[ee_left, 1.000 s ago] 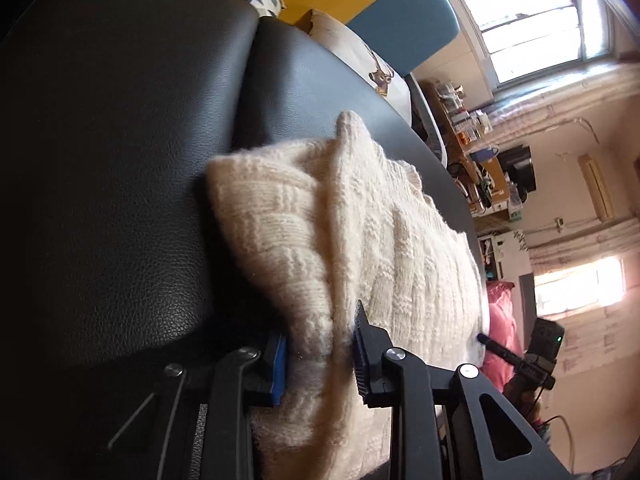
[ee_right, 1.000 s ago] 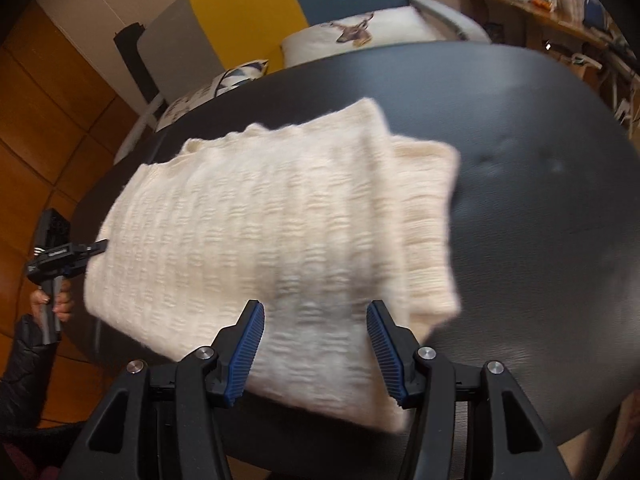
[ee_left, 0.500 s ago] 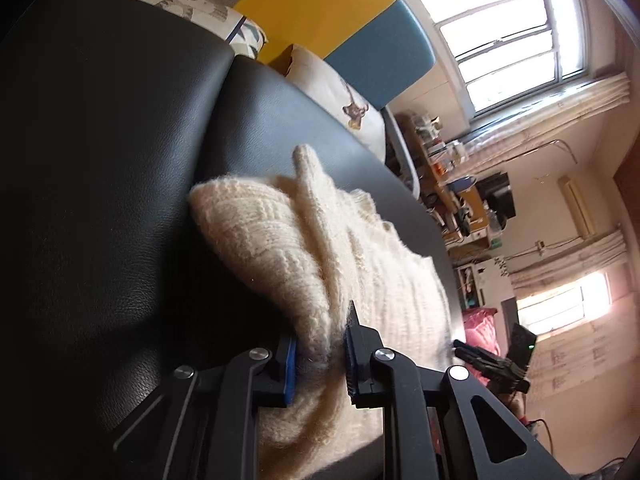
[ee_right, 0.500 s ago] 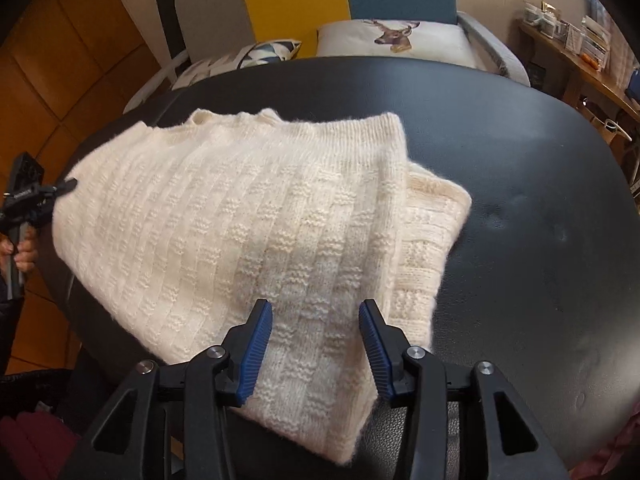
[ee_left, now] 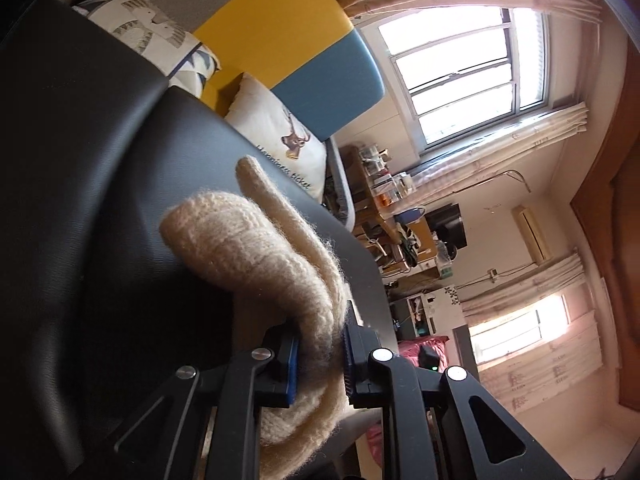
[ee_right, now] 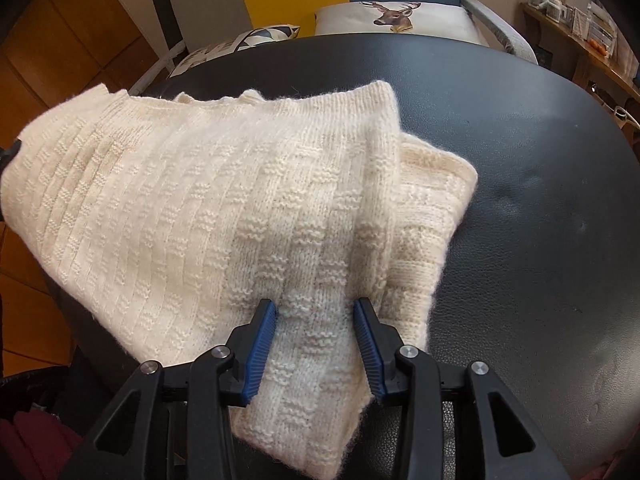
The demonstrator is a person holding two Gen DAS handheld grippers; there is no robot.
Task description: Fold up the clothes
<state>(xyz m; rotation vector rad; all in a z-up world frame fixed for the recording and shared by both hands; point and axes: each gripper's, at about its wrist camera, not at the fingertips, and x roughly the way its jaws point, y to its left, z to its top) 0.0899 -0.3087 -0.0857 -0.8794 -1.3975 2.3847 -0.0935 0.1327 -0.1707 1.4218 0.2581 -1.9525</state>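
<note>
1. While the cream sweater (ee_right: 224,208) is lying on the black table (ee_right: 520,168), both grippers are working on it.
2. The left gripper (ee_left: 320,356) is pinching a thick bunch of the sweater (ee_left: 256,256) between its blue pads (ee_left: 292,372), and that end is hanging up off the table (ee_left: 100,160).
3. The right gripper (ee_right: 316,344) is pointing down at the near edge of the table. Its jaws are closing, and a strip of the sweater is sitting between the blue pads (ee_right: 260,352), which are touching its sides.
4. The sweater is lying folded over, with a second layer peeking out on the right side.
5. A deer pillow (ee_right: 396,18) is sitting past the far edge of the table.
</note>
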